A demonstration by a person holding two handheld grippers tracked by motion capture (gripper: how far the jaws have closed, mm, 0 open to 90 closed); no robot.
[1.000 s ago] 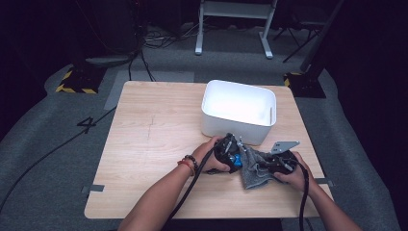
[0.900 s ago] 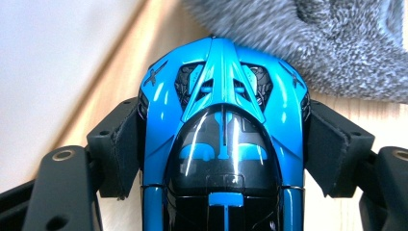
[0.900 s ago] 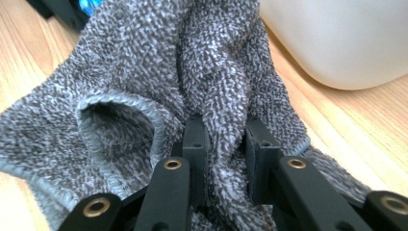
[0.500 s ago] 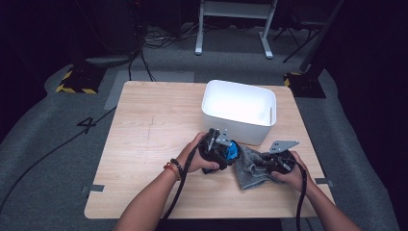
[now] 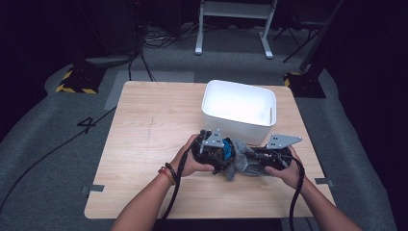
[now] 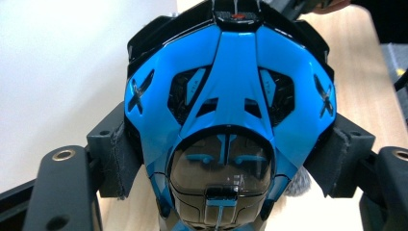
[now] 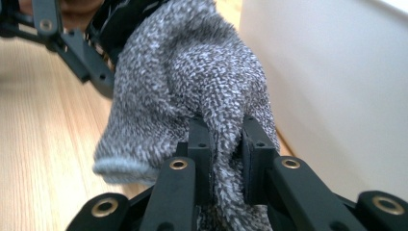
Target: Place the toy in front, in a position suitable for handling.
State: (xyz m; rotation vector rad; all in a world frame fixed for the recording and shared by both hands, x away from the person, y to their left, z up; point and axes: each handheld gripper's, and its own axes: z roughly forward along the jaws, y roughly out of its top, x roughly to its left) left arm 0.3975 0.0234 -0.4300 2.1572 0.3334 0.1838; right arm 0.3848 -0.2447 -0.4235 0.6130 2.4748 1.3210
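One blue-and-black moulded plastic toy with a smoky clear canopy (image 6: pixel 230 125) sits between the two padded jaws of the left gripper (image 5: pixel 217 150), which are spread wide and press its flanks on both sides; in the high view the toy shows as a small blue patch at that gripper's tip, lifted just above the wood; one speckled grey knitted sock (image 7: pixel 192 82) runs from the toy across to the right gripper (image 5: pixel 269 159), whose two jaws have just been closing and now stand close together, pinching a fold of the knit between their pads; the sock's rounded end hangs free to the left in the right gripper view; one white rectangular plastic bin (image 5: pixel 239 109) stands just behind both grippers, its near wall close to the sock, so little room remains on that side; the light wooden table (image 5: pixel 149 125) lies bare and wide to the left, with a narrower strip toward its near edge and less room at its right edge.
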